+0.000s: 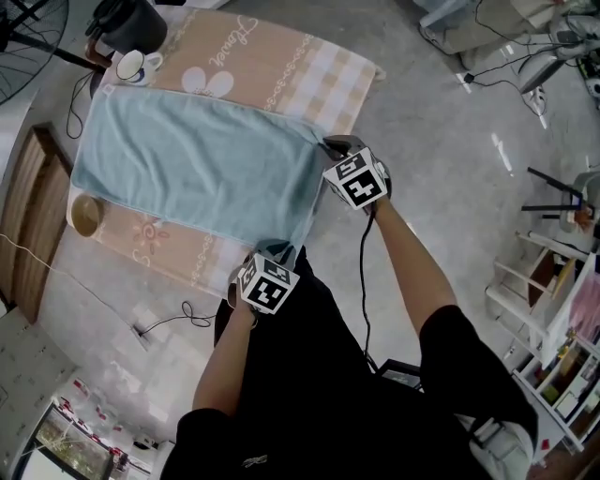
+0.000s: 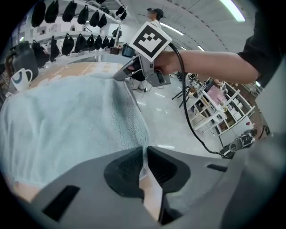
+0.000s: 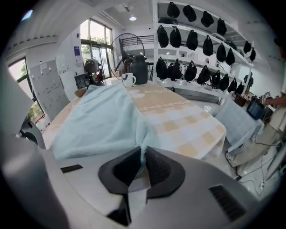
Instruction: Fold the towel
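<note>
A light blue towel (image 1: 197, 164) lies spread flat on a table covered with a peach, checked cloth (image 1: 300, 75). My left gripper (image 1: 278, 249) is at the towel's near right corner, and in the left gripper view its jaws (image 2: 144, 154) are shut on the towel's edge (image 2: 67, 129). My right gripper (image 1: 333, 146) is at the far right corner. In the right gripper view it (image 3: 144, 156) is also shut, with the towel (image 3: 98, 120) pinched between the pads. The right gripper (image 2: 124, 74) shows in the left gripper view too, at the other end of the same towel edge.
A white mug (image 1: 136, 66) and a black kettle (image 1: 131, 23) stand at the table's far left end. A wooden bowl (image 1: 86, 216) sits by the towel's left edge. A wooden chair (image 1: 28, 216) stands at the left, and shelving (image 1: 562, 356) at the right.
</note>
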`<state>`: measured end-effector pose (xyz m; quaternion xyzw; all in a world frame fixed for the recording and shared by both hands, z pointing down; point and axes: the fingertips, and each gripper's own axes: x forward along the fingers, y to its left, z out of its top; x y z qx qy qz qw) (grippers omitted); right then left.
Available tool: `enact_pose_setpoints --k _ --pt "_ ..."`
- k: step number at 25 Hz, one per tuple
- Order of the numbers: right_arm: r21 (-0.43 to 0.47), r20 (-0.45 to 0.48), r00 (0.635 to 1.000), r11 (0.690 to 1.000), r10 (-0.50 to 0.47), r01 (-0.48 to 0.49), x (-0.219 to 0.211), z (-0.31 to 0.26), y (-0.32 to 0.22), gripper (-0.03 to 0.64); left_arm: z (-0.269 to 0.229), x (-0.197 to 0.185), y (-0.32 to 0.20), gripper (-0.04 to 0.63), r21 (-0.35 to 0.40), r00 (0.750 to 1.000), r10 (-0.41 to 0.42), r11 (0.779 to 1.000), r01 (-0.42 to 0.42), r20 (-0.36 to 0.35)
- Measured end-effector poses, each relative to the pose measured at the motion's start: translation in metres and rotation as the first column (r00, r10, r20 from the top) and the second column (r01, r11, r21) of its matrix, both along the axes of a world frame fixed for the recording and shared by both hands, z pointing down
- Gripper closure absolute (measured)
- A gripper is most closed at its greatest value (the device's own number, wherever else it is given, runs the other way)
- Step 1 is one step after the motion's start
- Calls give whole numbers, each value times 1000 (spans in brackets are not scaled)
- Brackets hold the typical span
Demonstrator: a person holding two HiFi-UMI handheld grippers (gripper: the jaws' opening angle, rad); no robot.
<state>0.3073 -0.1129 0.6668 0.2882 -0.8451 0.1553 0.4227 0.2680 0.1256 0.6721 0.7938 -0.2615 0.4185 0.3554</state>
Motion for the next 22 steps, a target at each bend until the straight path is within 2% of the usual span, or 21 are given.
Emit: enact_pose_setpoints --k 6,14,17,22 --pt "5 3 998 998 62 -62 7 -26 9 583 -23 -3 5 558 -18 990 -46 999 44 -130" --pt "32 -3 977 977 212 -211 23 -63 26 583 -65 6 21 558 26 965 15 1000 -9 -263" --pt "51 -18 972 971 234 -233 29 -74 36 583 -80 5 29 558 39 957 37 999 -27 -288" --pt "85 -6 968 965 250 -248 13 -97 48 583 -94 -26 29 558 87 953 0 996 28 -304"
